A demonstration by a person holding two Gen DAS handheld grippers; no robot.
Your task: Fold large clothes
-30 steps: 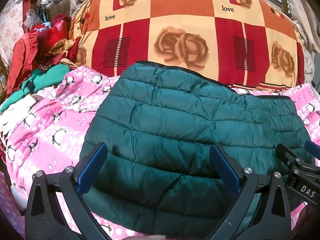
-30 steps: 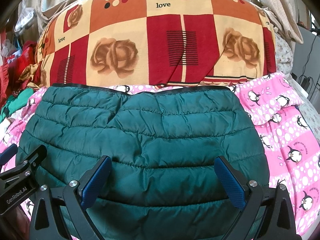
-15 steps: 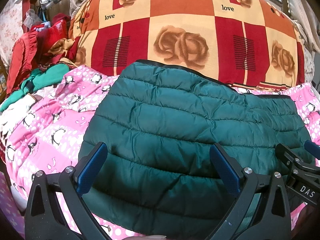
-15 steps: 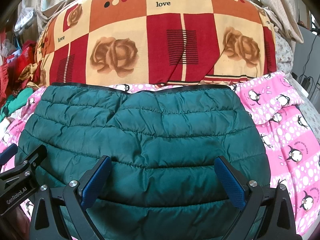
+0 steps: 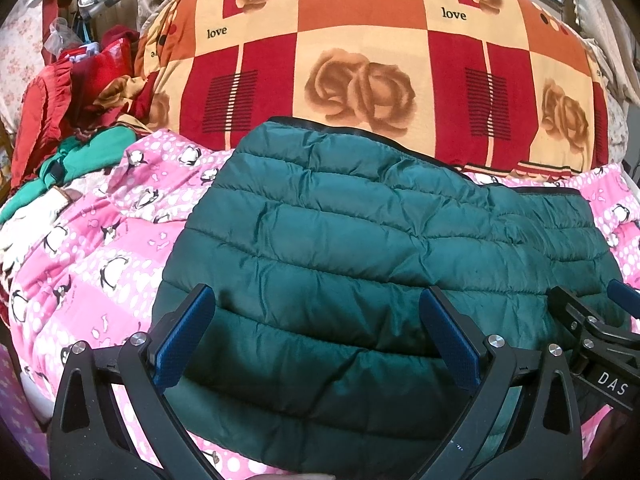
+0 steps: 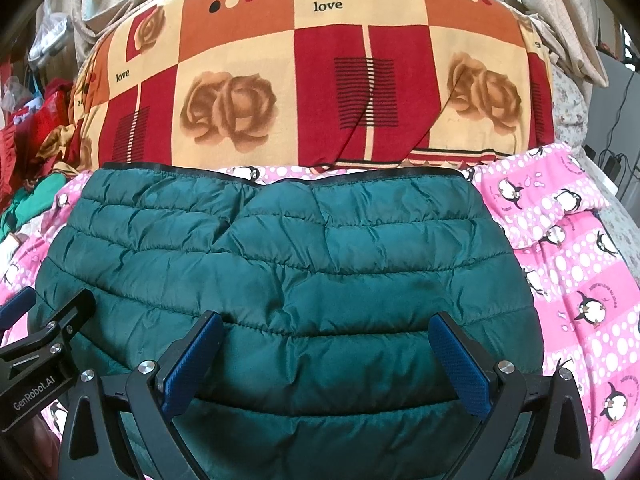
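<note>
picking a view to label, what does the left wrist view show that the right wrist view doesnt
Only the left wrist view: the green garment lying whole on the pink sheet, and the right gripper's "DAS" label.

Only the right wrist view: the cables at the far right, and the left gripper's "GenRobot.AI" label.

Both: the jacket folded on the sheet, the rose blanket behind, the red clothes at left, and both grippers open over the jacket's near edge, left, right.

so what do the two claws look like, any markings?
Both claws, left and right, are black frames with silver screws and blue textured pads. White lettering: left claw reads "GenRobot.AI" from the right view, right reads "DAS" from the left view.
</note>
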